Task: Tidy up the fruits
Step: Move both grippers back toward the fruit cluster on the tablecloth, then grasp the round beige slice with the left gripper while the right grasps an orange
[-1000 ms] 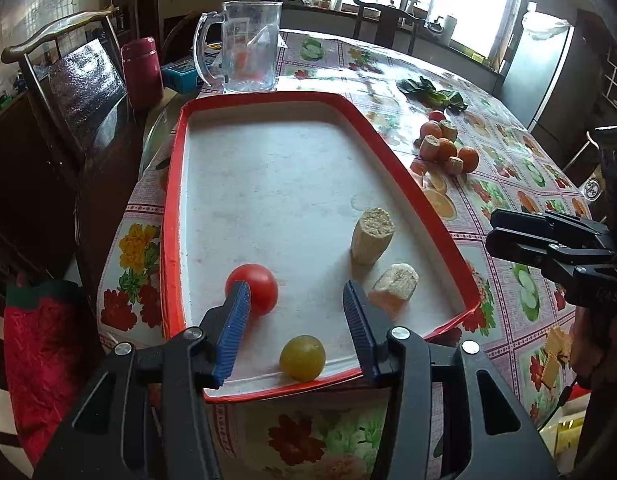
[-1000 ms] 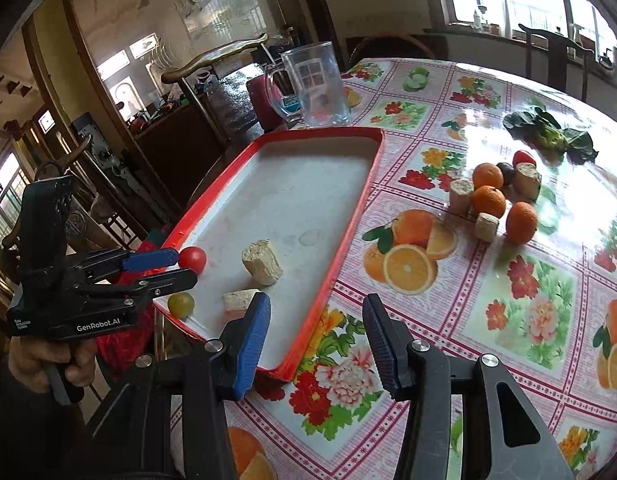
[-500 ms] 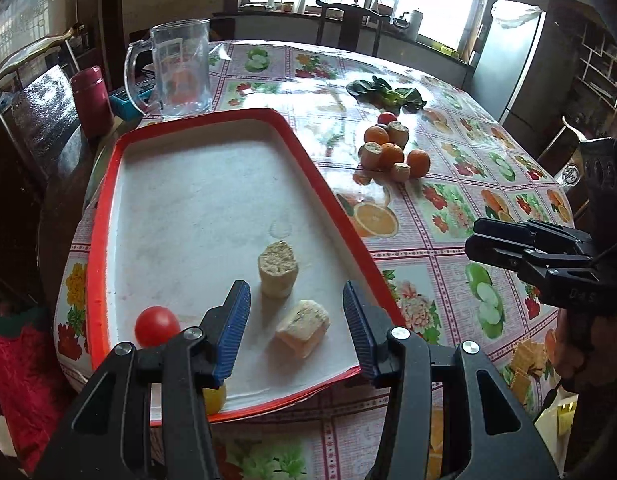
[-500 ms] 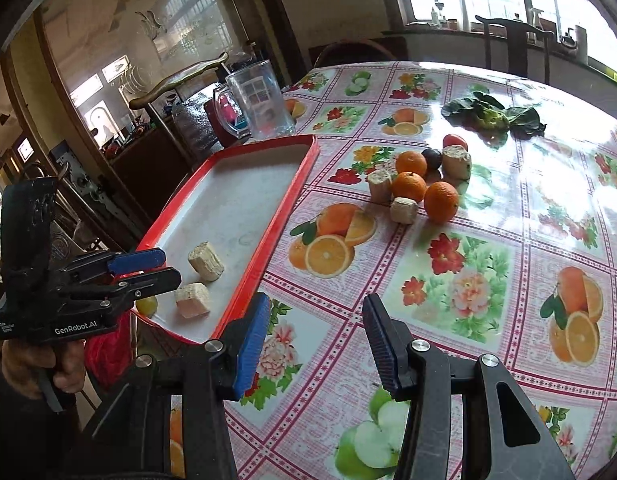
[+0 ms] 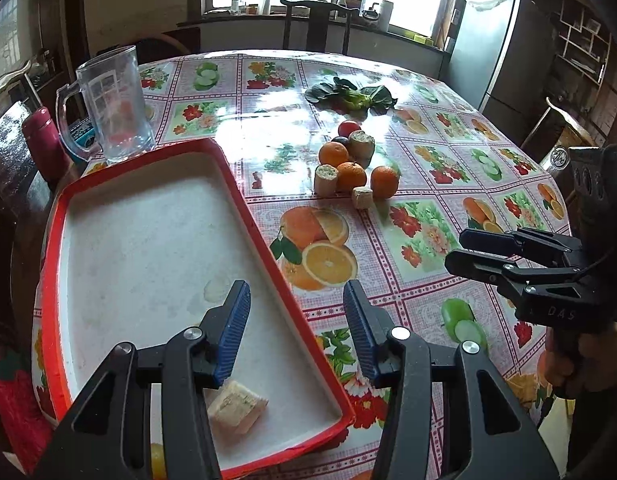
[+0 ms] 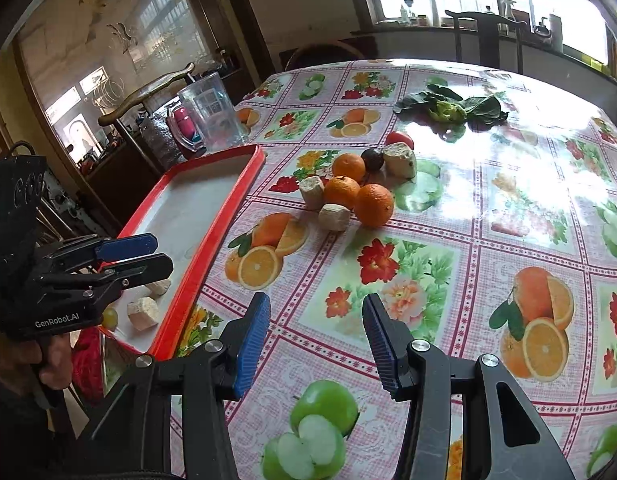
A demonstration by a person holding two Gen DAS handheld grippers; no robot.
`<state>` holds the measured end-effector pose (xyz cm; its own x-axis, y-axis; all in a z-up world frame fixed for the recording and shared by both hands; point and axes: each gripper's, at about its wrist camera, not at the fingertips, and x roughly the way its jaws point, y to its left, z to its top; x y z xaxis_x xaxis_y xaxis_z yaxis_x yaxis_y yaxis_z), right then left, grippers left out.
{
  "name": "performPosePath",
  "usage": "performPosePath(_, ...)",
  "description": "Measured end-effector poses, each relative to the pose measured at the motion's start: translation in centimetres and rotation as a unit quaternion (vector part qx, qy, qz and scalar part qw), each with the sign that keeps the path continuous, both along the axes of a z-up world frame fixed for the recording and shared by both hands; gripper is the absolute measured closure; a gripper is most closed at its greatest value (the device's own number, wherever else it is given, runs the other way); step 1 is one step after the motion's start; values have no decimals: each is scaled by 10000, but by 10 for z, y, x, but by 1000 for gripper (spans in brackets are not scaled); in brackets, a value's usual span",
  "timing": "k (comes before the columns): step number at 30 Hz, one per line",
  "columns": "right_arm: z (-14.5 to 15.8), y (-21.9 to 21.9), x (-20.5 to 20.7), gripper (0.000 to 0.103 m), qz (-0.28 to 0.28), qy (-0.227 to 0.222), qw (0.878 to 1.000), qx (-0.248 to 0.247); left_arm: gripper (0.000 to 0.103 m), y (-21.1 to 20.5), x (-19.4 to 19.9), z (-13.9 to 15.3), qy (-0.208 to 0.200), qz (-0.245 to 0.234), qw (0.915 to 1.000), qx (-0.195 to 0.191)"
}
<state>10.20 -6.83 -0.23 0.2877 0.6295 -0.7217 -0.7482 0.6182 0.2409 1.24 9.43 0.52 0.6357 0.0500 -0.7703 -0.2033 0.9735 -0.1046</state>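
Observation:
A red-rimmed white tray (image 5: 244, 196) (image 6: 212, 232) lies at the table's left. It holds pale cut chunks (image 5: 236, 402) (image 6: 142, 312) and a yellow-green fruit (image 6: 109, 317) near its front edge. A cluster sits mid-table: three oranges (image 5: 350, 176) (image 6: 374, 205), pale chunks (image 5: 325, 179) (image 6: 334, 217), a dark fruit (image 6: 372, 159) and a red tomato (image 5: 349, 128) (image 6: 400, 139). My left gripper (image 5: 296, 316) (image 6: 148, 256) hangs open over the tray's front right rim, nothing between its fingers. My right gripper (image 6: 314, 336) (image 5: 468, 252) is open and empty above the tablecloth, short of the cluster.
A clear plastic jug (image 5: 112, 108) (image 6: 210, 118) and a red flask (image 5: 44, 148) stand behind the tray. Green leaves (image 5: 350, 96) (image 6: 452, 108) lie beyond the fruit. Chairs ring the table (image 5: 428, 208); a hand (image 6: 48, 364) holds the left gripper.
Both grippers have swung rightwards across the table. The tray slid left and down in both views, the tomato in it left the left wrist view, and the fruit cluster came nearer.

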Motion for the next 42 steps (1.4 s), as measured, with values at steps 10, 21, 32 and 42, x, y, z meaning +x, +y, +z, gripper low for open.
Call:
performPosePath(10, -6, 12, 48, 54, -99, -62, 9999, -128, 56, 5, 58, -6, 192, -336, 9992, -48)
performPosePath(21, -23, 42, 92, 60, -13, 185, 9997, -173, 56, 9, 125, -26, 610, -633, 9961, 17)
performPosePath(32, -28, 48, 99, 68, 152, 252, 9995, -99, 74, 5, 160, -43, 852, -979, 9915, -45)
performPosePath(42, -23, 18, 84, 68, -8, 264, 9997, -14, 82, -1, 150, -36, 691, -986, 9927, 81)
